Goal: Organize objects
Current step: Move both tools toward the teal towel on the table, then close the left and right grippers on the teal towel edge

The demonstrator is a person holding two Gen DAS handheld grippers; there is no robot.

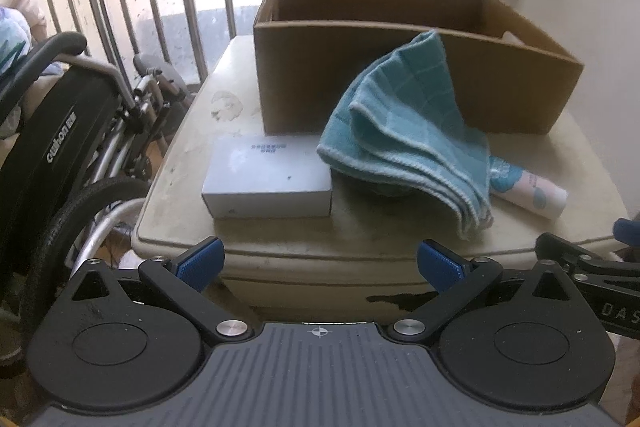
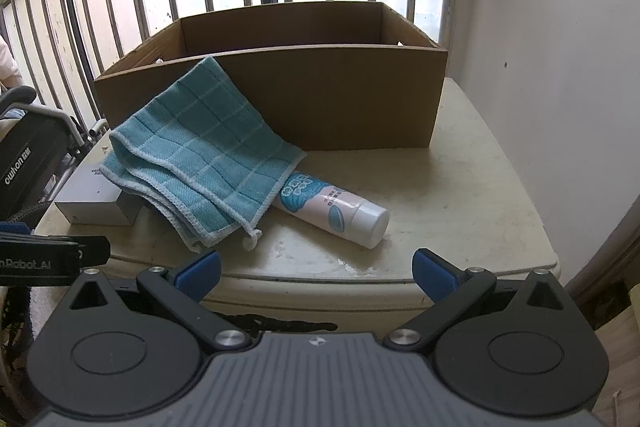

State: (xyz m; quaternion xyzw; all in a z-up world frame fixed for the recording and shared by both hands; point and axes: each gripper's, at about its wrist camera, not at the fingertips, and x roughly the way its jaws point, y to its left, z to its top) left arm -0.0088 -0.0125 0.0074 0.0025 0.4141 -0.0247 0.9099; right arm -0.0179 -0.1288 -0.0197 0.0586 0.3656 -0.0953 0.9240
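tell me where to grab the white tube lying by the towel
Grip the tube across its bare body just behind the white cap, coming from above with the right tool. It lies flat, its far end tucked under the towel.

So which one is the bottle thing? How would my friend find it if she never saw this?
Find the big open cardboard box on the beige table. In front of it a blue checked cloth leans against the box wall. The bottle lies on its side, poking out from under the cloth's right edge: round, pale pink with blue pictures and a white cap, unlike the flat grey box left of the cloth.
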